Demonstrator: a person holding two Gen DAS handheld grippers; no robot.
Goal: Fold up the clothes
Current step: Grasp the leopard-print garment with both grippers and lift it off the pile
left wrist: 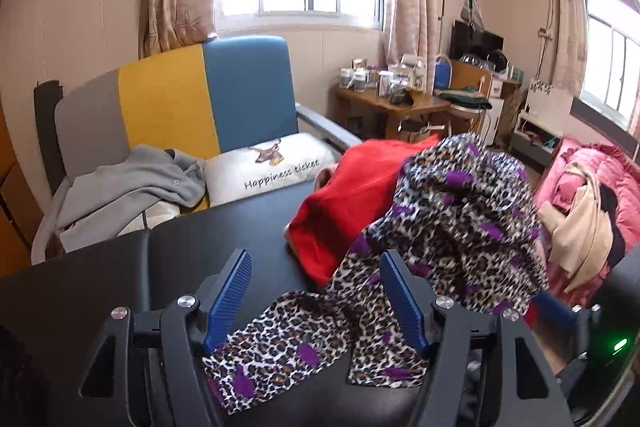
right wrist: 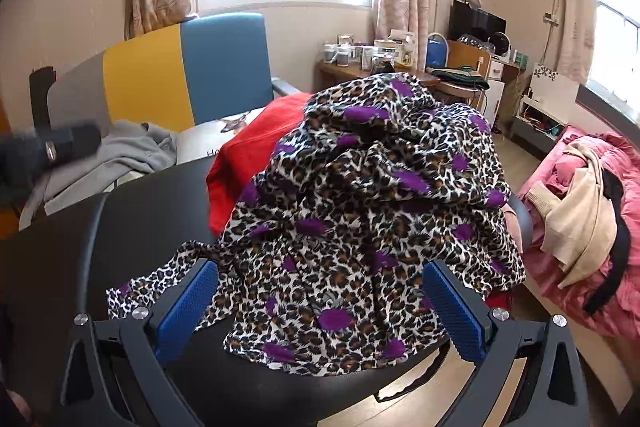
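Note:
A leopard-print garment with purple spots [left wrist: 448,219] lies crumpled in a heap on the black table [left wrist: 224,227], partly over a red garment [left wrist: 352,187]. One flat strip of it reaches toward me between the fingers of my left gripper [left wrist: 316,267], which is open and holds nothing. In the right wrist view the same leopard garment [right wrist: 368,195] fills the middle, over the red garment [right wrist: 248,155]. My right gripper [right wrist: 320,275] is open, its blue pads on either side of the garment's near hem at the table's front edge [right wrist: 304,383].
A grey, yellow and blue armchair [left wrist: 208,95] behind the table holds a grey garment [left wrist: 132,187] and a white cushion [left wrist: 268,167]. A pink bed with beige and black clothes [right wrist: 580,219] is at the right. A cluttered wooden desk [left wrist: 392,99] stands under the window.

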